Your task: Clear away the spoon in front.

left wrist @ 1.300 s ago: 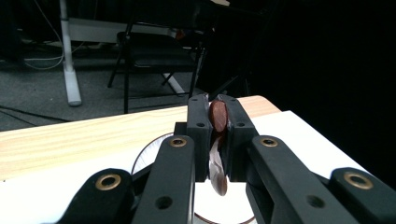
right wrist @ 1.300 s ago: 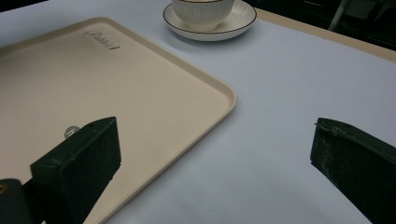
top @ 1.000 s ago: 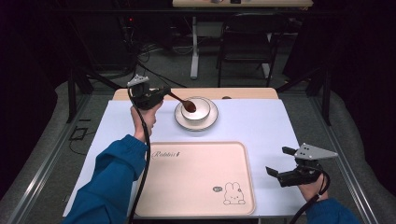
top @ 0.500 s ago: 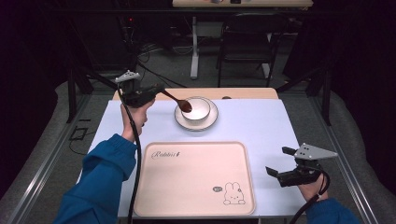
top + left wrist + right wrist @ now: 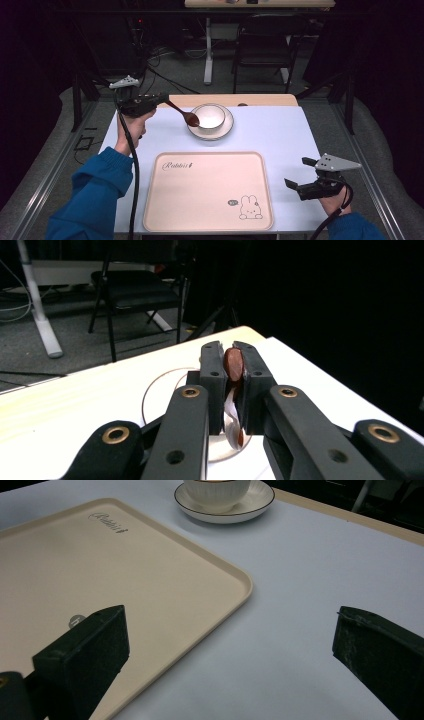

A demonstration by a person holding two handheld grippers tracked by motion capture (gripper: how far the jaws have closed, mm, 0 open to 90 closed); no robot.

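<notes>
The left gripper (image 5: 150,101) is pinching a spoon (image 5: 183,114) by the handle, its bowl hanging just beyond the jaws over the cup's (image 5: 209,118) rim. The right gripper (image 5: 302,176) is resting spread beside the tray (image 5: 207,192).

one spoon (image 5: 184,113), one bowl (image 5: 209,116), one saucer (image 5: 223,132), one tray (image 5: 208,190)

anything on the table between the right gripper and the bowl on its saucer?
Mostly bare pale-blue table. Only the beige tray's near corner edges into that stretch; the right gripper view shows it between the open right gripper and the bowl on its saucer.
</notes>
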